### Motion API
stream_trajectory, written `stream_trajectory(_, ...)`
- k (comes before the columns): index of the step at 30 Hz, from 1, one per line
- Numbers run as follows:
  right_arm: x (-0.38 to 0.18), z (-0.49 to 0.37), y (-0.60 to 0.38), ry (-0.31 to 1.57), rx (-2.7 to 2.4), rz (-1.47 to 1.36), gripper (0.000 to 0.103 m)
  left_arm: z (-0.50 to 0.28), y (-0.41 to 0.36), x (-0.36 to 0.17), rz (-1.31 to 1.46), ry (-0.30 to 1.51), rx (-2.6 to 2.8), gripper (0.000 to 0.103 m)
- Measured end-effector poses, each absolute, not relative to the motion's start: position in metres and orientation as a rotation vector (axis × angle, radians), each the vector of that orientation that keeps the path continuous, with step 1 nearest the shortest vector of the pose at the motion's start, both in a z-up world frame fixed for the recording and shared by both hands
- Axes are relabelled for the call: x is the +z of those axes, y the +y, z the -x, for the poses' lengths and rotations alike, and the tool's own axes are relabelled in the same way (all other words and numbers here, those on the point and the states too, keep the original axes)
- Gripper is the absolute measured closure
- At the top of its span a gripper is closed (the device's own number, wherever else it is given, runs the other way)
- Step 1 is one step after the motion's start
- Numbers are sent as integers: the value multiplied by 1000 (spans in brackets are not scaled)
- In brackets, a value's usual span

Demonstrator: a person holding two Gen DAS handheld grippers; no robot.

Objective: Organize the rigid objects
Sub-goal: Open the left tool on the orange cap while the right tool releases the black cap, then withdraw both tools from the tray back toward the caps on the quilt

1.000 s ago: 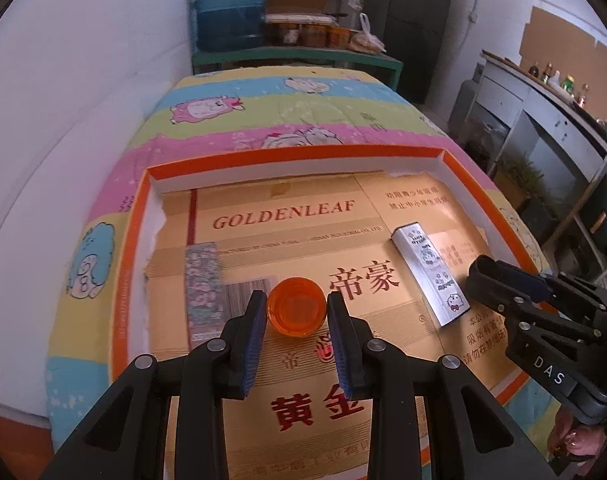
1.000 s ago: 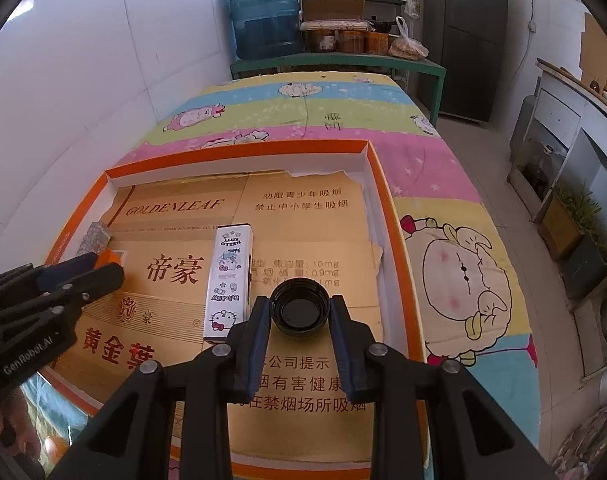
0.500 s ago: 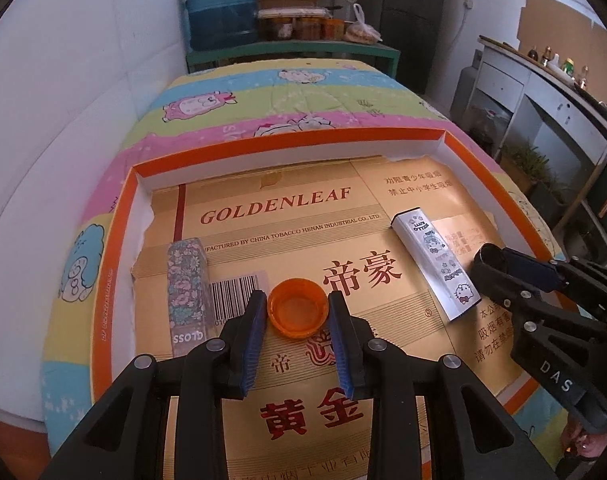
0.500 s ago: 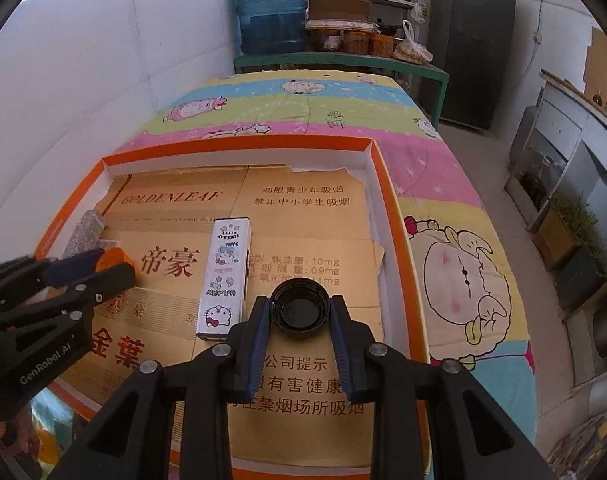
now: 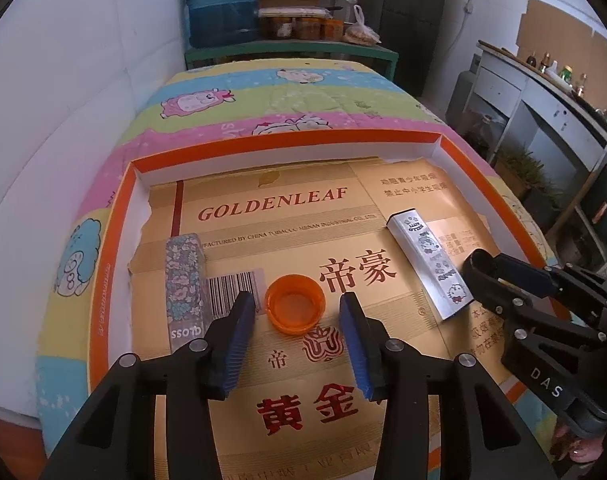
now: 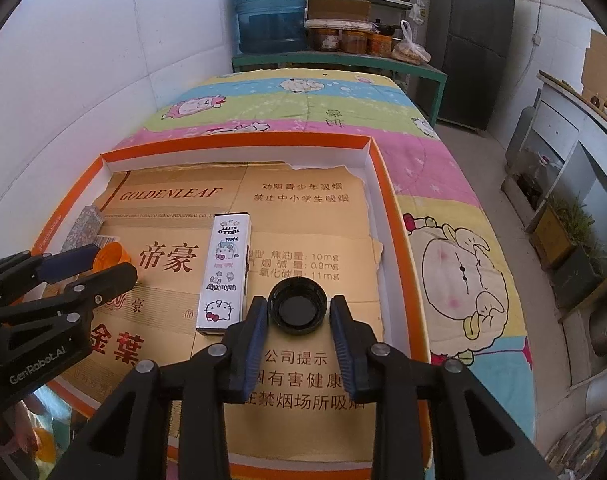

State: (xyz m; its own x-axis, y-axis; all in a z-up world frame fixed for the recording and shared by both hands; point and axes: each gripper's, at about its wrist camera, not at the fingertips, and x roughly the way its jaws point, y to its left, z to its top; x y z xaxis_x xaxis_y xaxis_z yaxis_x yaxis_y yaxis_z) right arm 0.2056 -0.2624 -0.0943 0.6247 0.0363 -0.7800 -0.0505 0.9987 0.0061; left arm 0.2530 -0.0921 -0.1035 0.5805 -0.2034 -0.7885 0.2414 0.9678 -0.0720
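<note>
Glossy translucent orange plastic cap (image 5: pixel 294 309) on shiny printed cardboard (image 5: pixel 303 208).

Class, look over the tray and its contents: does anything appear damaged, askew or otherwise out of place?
The cardboard liner in the orange tray is torn: its far edge is ragged and its right edge is ripped, exposing white tray floor. The orange cap and black cap lie open side up, with no bottles in view.

Bed (image 6: pixel 443 208) with cartoon-print quilt, orange-rimmed shallow tray (image 6: pixel 395 216) lying directly on it
</note>
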Motion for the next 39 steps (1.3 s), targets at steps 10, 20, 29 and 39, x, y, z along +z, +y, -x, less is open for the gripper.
stream_trajectory(10, -77, -190, -267, 852, 23, -4, 59, -236, -84, -83, 20, 866, -294, 57)
stream_trajectory(20, -63, -168, -266, 827, 23, -31, 59, -214, -71, -60, 64, 823, -319, 51)
stream_trajectory(29, -48, -146, -260, 801, 33, -37, 59, -182, -72, -37, -21, 741, -265, 51)
stream_trajectory(39, -33, -118, -246, 776, 60, -23, 59, -145, -67, -19, -25, 696, -248, 51)
